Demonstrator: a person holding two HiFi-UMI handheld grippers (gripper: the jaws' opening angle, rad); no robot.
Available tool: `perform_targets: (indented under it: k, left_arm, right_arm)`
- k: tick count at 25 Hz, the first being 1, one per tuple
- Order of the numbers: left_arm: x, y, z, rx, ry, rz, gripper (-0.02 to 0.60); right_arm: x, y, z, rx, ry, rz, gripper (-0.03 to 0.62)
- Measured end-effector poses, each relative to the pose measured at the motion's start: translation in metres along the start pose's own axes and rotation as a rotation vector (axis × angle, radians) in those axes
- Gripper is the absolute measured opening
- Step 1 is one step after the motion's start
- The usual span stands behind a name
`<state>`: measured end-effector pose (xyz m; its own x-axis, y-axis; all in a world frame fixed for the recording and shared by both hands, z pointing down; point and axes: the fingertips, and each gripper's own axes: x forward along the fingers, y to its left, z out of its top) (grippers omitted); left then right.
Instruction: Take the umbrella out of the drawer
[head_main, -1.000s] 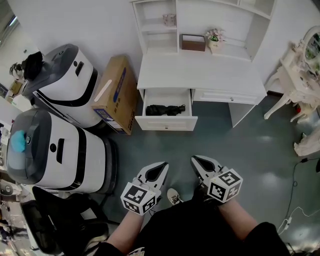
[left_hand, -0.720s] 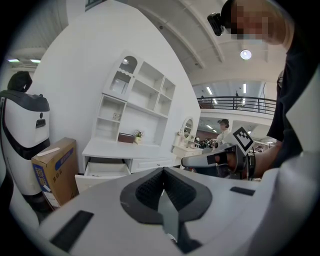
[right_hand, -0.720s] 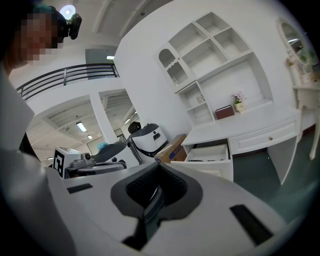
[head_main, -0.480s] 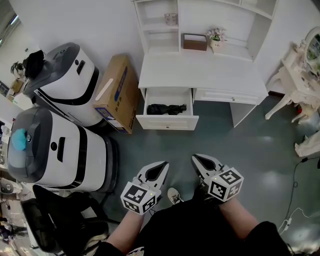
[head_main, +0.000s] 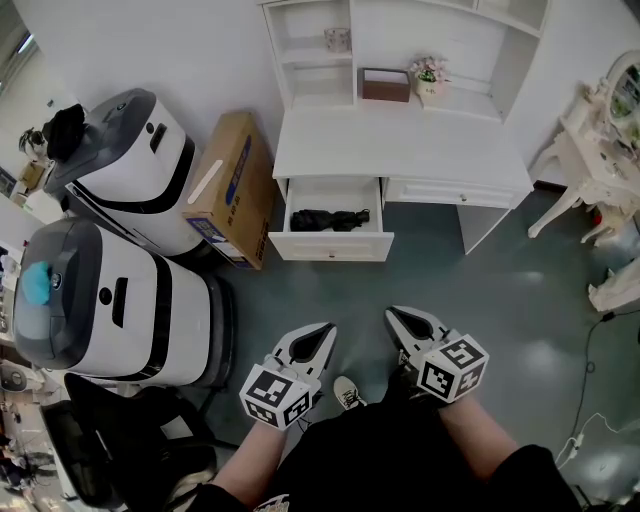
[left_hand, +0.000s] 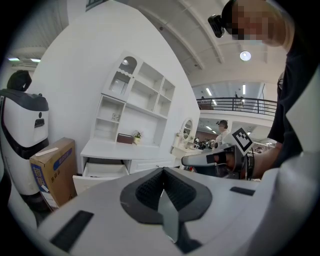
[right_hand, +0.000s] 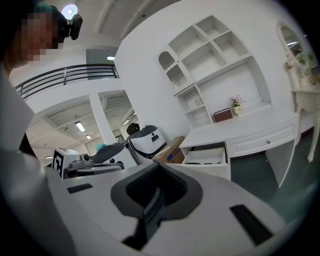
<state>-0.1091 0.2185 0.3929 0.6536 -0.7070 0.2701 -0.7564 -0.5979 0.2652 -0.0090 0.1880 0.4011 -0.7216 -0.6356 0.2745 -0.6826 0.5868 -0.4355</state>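
Head view: open drawer (head_main: 331, 246) hangs out of the left half of the white desk (head_main: 400, 155). The umbrella (head_main: 329, 219), black and folded, lies lengthwise inside the drawer, not touched. Cardboard box (head_main: 230, 185) just left of the drawer, two white machines (head_main: 130, 170) further left. Left gripper (head_main: 322, 335) and right gripper (head_main: 396, 320) are held low, well short of the drawer and side by side, both tips aimed toward it. Bare floor between them and the drawer front. Task reads as not started, reach not yet made.

Left gripper view: jaws pressed together, nothing between them. Drawer is far ahead and left of the tips, box beyond it on the left.

Right gripper view: jaws together too, empty. Drawer is ahead and right of centre, with a dark sliver inside it, likely the umbrella.

Risks, judged:
- Both tongs are closed, so arriving that way would just shove the umbrella along the drawer bottom. They need to open before going in.
- The drawer is shallow and the desk top overhangs its back, so a steep or late entry could knock the front wall or the desk edge.
- The fabric is floppy. A pinch on loose cloth or the strap could slip, or the canopy could unroll and snag on the drawer wall on the lift.
- The box sits tight on the left, giving little room for a left-side approach.
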Motion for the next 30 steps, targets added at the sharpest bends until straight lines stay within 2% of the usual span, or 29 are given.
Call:
perform_targets:
  k: [9,30]
  left_arm:
    - [0.033,-0.002,0.006,-0.026,0.012,0.02,0.005]
    - [0.137,0.017,0.039,-0.064,-0.003,0.161,0.005]
  right_arm:
    - [0.008,-0.03,0.014,-0.009,0.031,0.032,0.002]
    - [0.05,-0.12,0.072,-0.052,0.105,0.198,0.002]
